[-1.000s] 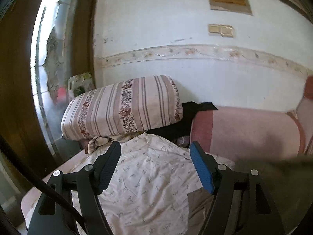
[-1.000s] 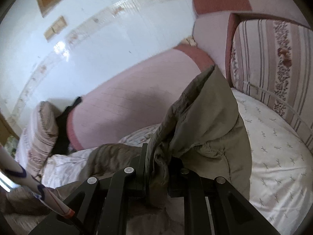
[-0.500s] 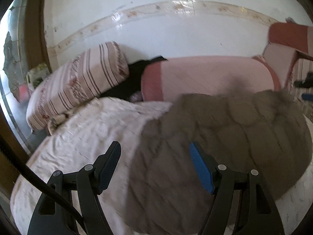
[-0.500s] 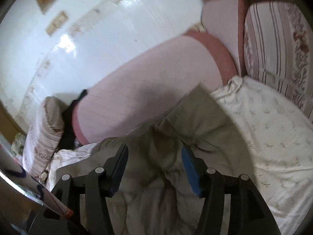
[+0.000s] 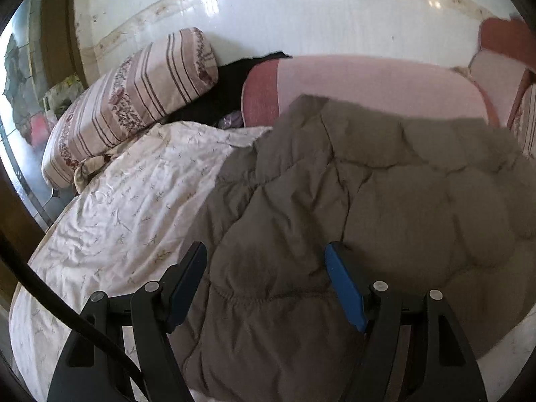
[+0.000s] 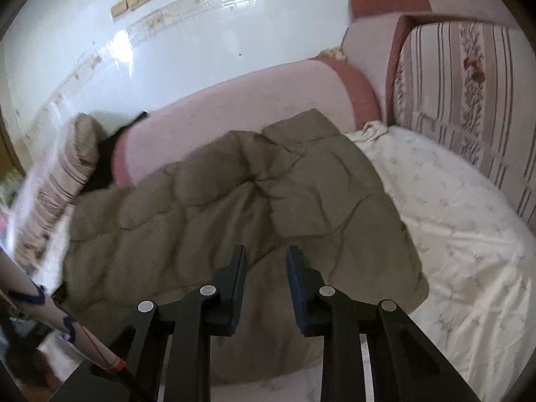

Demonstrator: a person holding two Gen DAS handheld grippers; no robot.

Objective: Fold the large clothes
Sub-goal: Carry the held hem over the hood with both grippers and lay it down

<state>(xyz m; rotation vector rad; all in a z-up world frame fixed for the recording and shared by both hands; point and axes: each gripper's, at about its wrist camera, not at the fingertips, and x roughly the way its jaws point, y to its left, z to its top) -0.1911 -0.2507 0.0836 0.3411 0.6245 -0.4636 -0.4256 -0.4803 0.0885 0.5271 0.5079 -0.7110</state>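
Observation:
A quilted olive-brown jacket (image 5: pixel 385 201) lies spread on the white patterned bed sheet (image 5: pixel 134 201). My left gripper (image 5: pixel 264 246) hovers open over the jacket's near left part, and no cloth is between its blue pads. In the right wrist view the same jacket (image 6: pixel 234 201) stretches from the left pillow to mid-bed. My right gripper (image 6: pixel 266 249) is over the jacket's near edge. Its jaws are closing to a narrow gap, with nothing gripped between them.
A striped floral pillow (image 5: pixel 134 100) and a black cloth (image 5: pixel 234 83) lie at the bed's far left. A long pink bolster (image 5: pixel 368 83) runs along the white wall. A striped cushion (image 6: pixel 469 100) backs the right side. Bare sheet (image 6: pixel 452 217) shows right of the jacket.
The right gripper let go of the bunched jacket, which dropped and spread flat on the bed. Its jaws opened, then narrowed. Both grippers came down toward the bed.

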